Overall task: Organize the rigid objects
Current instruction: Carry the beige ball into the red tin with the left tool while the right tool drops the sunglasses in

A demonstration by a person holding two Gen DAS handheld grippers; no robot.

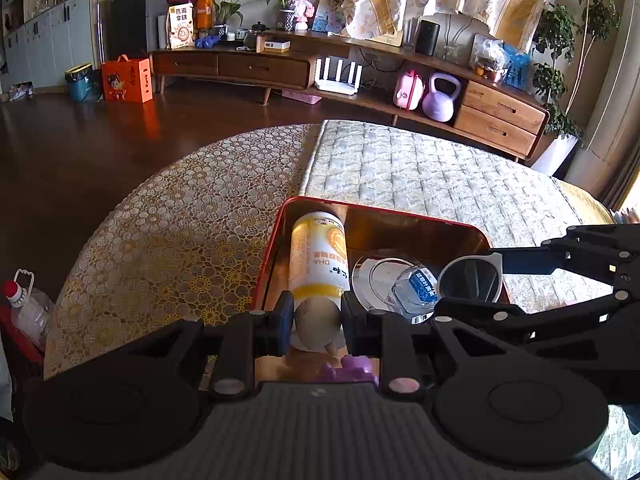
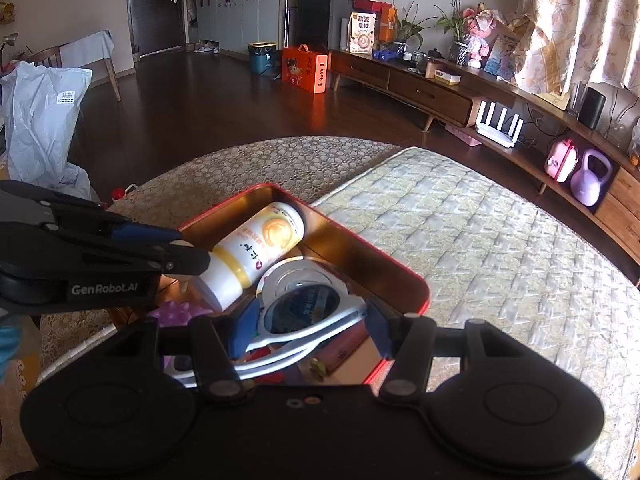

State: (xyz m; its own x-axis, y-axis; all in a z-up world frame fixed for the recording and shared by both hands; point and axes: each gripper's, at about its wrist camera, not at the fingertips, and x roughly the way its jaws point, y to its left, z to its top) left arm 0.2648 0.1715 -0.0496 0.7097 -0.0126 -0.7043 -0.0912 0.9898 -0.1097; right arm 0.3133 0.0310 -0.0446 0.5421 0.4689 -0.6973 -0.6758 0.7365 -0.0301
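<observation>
The left gripper (image 1: 316, 320) clamps the white-and-yellow bottle (image 1: 318, 256) over the red tin (image 1: 400, 216); the right gripper (image 2: 306, 330) pinches white sunglasses (image 2: 304, 320) above it.

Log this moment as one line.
left gripper: shut on white-and-yellow plastic bottle | right gripper: shut on white-framed sunglasses | both over red metal tin | tin also holds clear lid

Black left gripper (image 2: 188, 258), white "GenRobot.AI" lettering; right gripper (image 2: 308, 330), blue pads.
</observation>
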